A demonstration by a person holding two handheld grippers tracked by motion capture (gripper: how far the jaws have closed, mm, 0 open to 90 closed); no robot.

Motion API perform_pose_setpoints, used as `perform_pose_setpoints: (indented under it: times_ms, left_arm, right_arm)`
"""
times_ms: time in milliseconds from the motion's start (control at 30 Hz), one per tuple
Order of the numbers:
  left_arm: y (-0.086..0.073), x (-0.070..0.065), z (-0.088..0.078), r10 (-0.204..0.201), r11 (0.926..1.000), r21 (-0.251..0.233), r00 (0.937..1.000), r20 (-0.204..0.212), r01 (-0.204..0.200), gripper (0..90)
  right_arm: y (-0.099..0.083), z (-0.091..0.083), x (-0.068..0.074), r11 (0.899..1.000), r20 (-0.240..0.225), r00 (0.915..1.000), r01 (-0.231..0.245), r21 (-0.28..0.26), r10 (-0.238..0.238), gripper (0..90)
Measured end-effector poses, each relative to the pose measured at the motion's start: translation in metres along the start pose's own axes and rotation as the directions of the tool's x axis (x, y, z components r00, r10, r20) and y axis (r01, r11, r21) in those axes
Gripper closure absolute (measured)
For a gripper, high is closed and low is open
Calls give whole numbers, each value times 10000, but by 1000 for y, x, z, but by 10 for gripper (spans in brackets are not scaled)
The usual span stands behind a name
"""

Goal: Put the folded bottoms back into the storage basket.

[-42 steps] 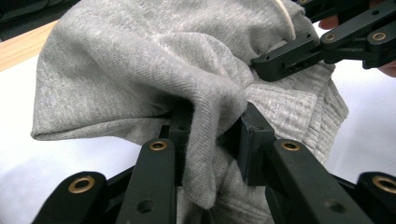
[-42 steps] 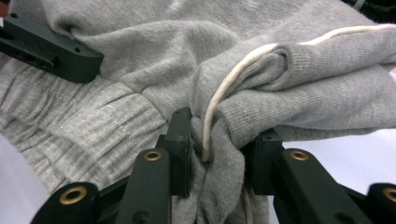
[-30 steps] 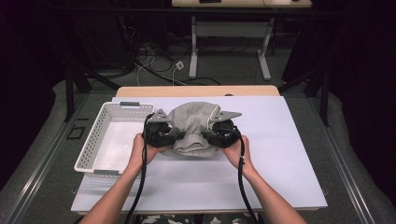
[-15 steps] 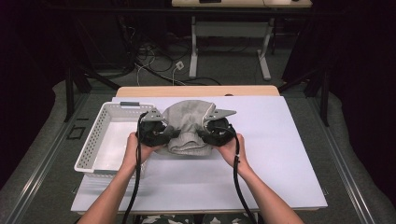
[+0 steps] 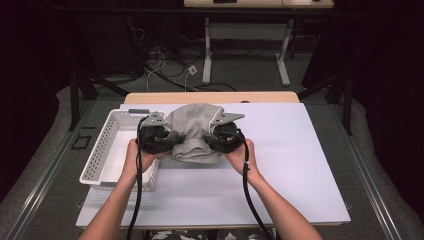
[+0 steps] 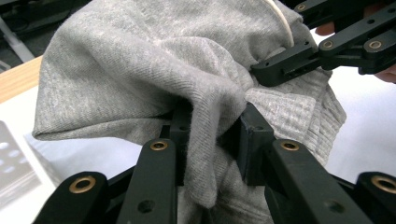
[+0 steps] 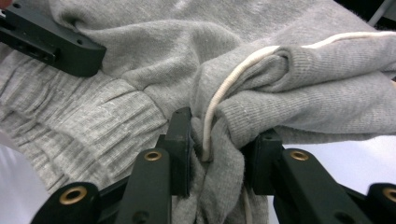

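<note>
Currently both grippers, left gripper (image 5: 167,142) and right gripper (image 5: 210,141), are pinching the bunched grey knit garment (image 5: 192,131) beside the white perforated plastic basket (image 5: 100,161); next move is probably carrying it over that basket, grips staying tight.

Dark room, grey floor (image 5: 50,200), loose cables (image 5: 165,70), white-legged desk (image 5: 245,50) behind.

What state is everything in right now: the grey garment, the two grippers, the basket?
Grey garment: bunched up, pinched at both sides, its ribbed hem hanging toward the white board.
Left gripper: shut on a fold of the garment.
Right gripper: shut on the garment and its white drawstring.
White basket: upright on the table's left, nothing visible inside.
White board: lying flat under the garment.
</note>
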State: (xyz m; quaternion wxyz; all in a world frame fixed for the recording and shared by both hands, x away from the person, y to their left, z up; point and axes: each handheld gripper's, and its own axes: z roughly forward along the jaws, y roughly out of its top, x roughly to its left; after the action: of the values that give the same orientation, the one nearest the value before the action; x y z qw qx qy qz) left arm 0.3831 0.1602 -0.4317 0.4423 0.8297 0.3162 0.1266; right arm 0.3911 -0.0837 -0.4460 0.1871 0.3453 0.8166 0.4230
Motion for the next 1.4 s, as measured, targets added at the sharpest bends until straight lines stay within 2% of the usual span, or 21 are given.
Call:
perform_pose_setpoints:
  times_ms: [133,367,667,1000,1400]
  left_arm:
    - [0,5,-7,77,10000,10,9999,-102,-77,716]
    - [0,14,-17,125,9998,135,9999,-30,-125,716]
    - [-3,27,-29,-149,9998,119,9999,-32,149,716]
    - [-8,43,-41,-442,9987,222,9985,-313,449,716]
    - [-11,53,-54,-555,9978,326,9973,-482,571,717]
  right_arm:
    - [6,2,2,10000,-61,10000,34,-76,-34,664]
    - [14,8,8,9999,-185,9998,86,-73,-88,664]
    - [27,20,17,9999,-365,9993,107,-40,-108,664]
    - [38,36,26,10000,-530,9986,56,-50,-59,664]
    - [48,46,36,9999,-662,9978,91,-105,-97,664]
